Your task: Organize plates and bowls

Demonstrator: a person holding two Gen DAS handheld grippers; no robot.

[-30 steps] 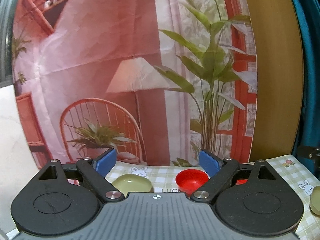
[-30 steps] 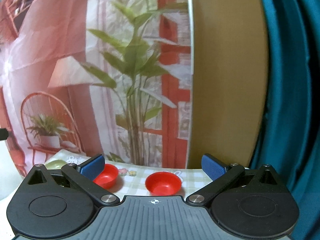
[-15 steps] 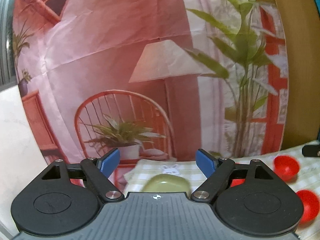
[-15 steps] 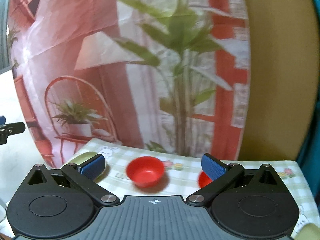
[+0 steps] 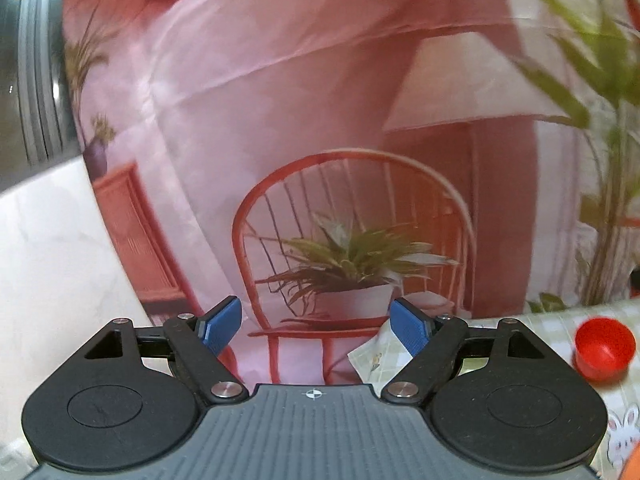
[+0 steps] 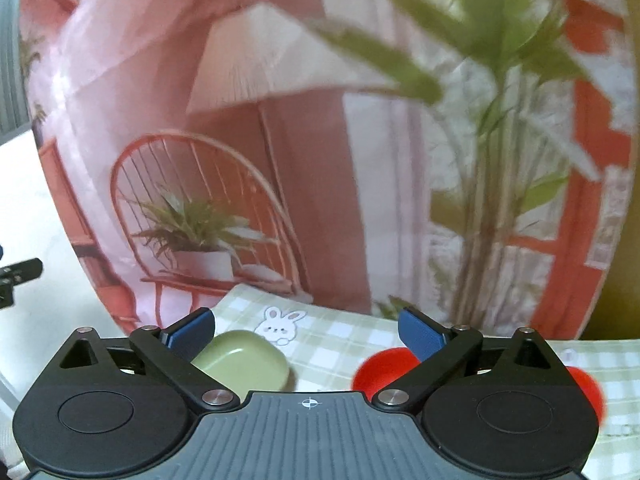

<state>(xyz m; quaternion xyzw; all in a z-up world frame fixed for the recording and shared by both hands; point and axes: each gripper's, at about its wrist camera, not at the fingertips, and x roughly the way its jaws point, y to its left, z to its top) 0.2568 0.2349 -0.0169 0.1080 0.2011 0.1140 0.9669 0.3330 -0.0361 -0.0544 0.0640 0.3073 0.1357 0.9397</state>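
Note:
In the right wrist view a green dish lies upside down on the checked tablecloth, just inside my left finger. Two red bowls sit to the right: one partly behind my right finger, another at the far right. My right gripper is open and empty above the cloth. In the left wrist view my left gripper is open and empty, aimed past the table's left corner at the backdrop. One red bowl shows at its right edge.
A printed backdrop with a chair, a lamp and plants hangs right behind the table. A white wall lies to the left. The tablecloth's corner shows under my left gripper's right finger. An orange object peeks in at the bottom right.
Both grippers have swung left. The green dish has dropped out of the left wrist view and come between the right gripper's fingers; the red bowls have slid right in both views.

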